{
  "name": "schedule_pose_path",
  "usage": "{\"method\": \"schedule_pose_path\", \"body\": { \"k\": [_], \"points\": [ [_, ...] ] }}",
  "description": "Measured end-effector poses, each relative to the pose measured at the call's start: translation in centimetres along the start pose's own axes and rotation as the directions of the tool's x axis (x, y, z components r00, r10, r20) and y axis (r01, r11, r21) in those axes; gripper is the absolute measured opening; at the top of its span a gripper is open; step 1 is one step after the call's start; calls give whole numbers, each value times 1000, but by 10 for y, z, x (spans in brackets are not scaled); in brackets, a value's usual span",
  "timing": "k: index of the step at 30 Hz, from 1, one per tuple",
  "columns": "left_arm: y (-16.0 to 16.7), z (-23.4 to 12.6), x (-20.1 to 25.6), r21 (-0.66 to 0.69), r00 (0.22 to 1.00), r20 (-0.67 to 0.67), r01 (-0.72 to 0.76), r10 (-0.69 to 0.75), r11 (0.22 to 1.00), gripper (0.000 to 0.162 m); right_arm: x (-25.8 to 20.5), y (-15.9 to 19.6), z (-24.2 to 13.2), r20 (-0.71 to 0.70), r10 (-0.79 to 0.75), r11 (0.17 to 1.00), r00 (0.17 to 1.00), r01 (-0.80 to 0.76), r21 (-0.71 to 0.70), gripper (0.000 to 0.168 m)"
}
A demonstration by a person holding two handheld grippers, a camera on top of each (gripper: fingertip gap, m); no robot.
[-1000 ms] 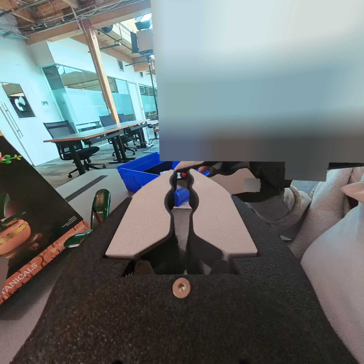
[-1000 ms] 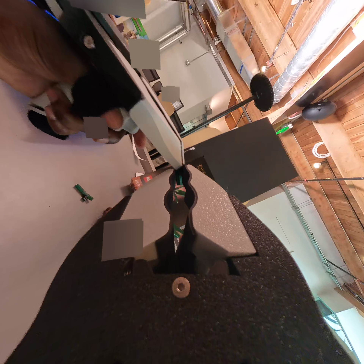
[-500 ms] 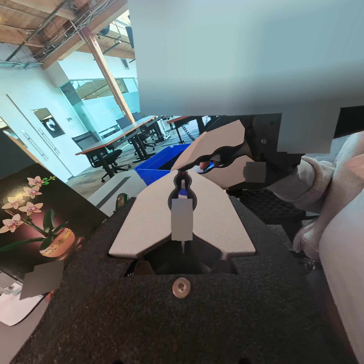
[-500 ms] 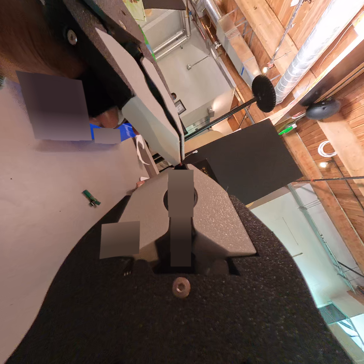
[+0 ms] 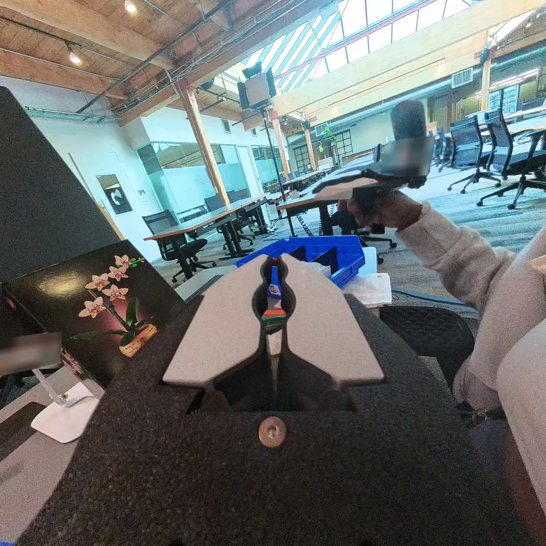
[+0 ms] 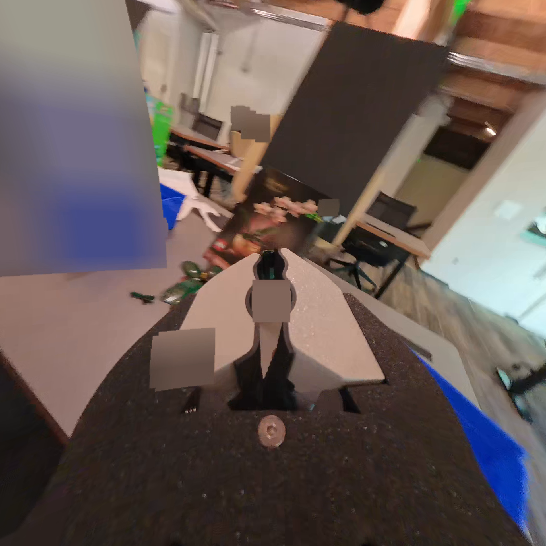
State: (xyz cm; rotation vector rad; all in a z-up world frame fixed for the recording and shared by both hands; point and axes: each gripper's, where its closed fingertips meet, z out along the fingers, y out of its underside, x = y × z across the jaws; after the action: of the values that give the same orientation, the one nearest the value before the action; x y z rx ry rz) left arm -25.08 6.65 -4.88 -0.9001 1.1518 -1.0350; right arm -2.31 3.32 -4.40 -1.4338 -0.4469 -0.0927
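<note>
My left gripper (image 5: 274, 259) is shut on a small red piece (image 5: 275, 261) pinched at its tips, held above the table in front of a blue bin (image 5: 345, 254). My right gripper (image 6: 270, 254) is shut on a dark green tube-like piece (image 6: 268, 261) that sticks out between its tips. It is held in the air over the grey table (image 6: 74, 310). The right gripper also shows in the left wrist view (image 5: 339, 190), up and to the right in a hand with a pale sleeve, well apart from the left one.
A dark box with an orchid picture (image 5: 103, 301) leans at the left; it also shows in the right wrist view (image 6: 274, 224). Loose green pieces (image 6: 189, 283) lie on the table before it. A white stand (image 5: 62, 419) and a black board (image 6: 354, 118) stand nearby. One gripper's finger ends stand about 25 cm off the other's.
The two grippers were tip to tip. Now they have drawn apart: the right one has swung up and away, each still holding its piece.
</note>
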Motion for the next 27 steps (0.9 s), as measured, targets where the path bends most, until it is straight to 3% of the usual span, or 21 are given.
{"method": "schedule_pose_path", "body": {
  "k": [1, 4, 5, 8, 10, 13, 23, 27],
  "points": [
    [-1, -1, -1, 3, 1000, -1, 3, -3, 1000, 3, 22, 11, -9, -15, 39, 999, 999, -39, -36, 7],
    [-5, -1, -3, 48, 1000, -2, 24, -24, 999, 3, 44, 68, -17, 75, 194, 934, 978, -161, -318, 7],
    [-5, 1, -2, 51, 999, -8, 34, -33, 998, 3, 40, 83, -17, 140, 195, 917, 971, -130, -376, 7],
    [5, 6, -2, 0, 1000, -11, 12, -12, 1000, 3, 51, 126, -19, 156, 111, 857, 981, -15, -516, 7],
    [8, 9, -1, -2, 1000, -16, 12, -12, 1000, 3, 42, 141, -16, 211, 171, 840, 962, -30, -541, 7],
    [9, 10, -1, 7, 999, -29, 37, -37, 999, 3, 46, 164, -17, 222, 53, 787, 974, 96, -609, 7],
    [16, 12, -5, -13, 999, -18, 49, -50, 999, 3, 52, 185, -14, 257, -38, 700, 966, 210, -683, 15],
    [15, 12, -4, -12, 999, -19, 47, -47, 999, 3, 55, 181, -14, 252, -46, 712, 967, 209, -671, 20]
  ]
}}
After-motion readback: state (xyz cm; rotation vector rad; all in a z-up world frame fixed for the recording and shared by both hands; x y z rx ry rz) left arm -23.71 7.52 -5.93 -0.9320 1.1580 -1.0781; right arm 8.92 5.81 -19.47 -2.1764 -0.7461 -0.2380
